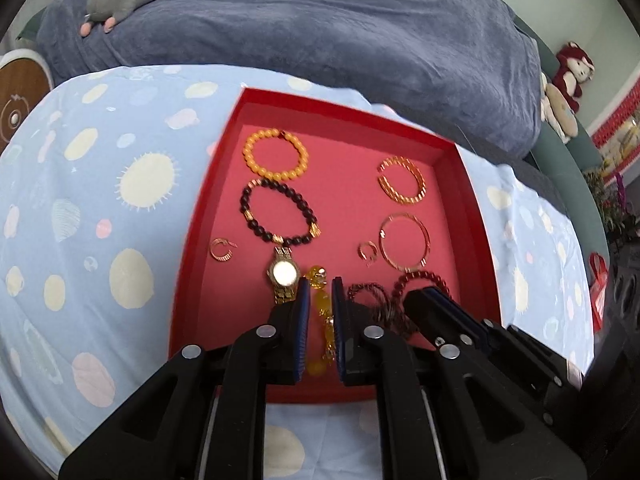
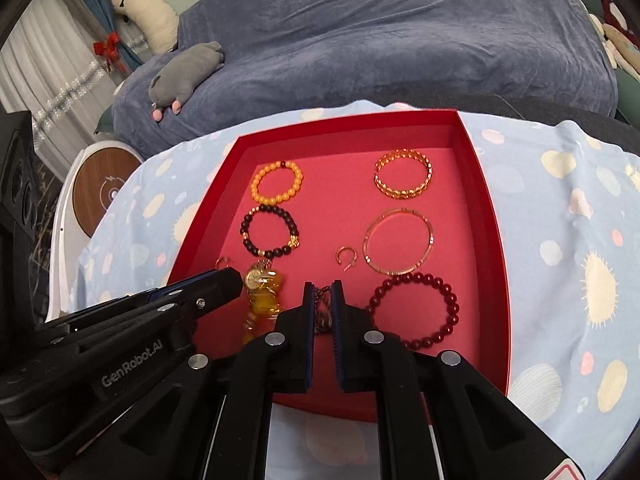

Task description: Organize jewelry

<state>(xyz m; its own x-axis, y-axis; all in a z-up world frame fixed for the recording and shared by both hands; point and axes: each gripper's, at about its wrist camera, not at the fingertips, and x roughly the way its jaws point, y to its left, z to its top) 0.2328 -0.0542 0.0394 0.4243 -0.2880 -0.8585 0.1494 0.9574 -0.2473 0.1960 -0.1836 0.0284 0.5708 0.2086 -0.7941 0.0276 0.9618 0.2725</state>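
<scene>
Counting from the near edge of our red cardboard tray: left gripper slightly parted, straddling the yellow amber bead strand beside the gold wristwatch; right gripper barely parted around a dark chain. These three items we judge unsorted. Beyond, the dark-red bead bracelet, bangles and bead bracelets lie apart, seemingly placed.

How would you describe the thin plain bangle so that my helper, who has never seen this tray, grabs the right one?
Find the red tray on the spotted blue cloth. Down its right side lie three rings of jewelry, and the thin bangle is the middle one, between the gold link bracelet and the dark red bead bracelet. It alone is a slim, smooth hoop without beads or links.
</scene>
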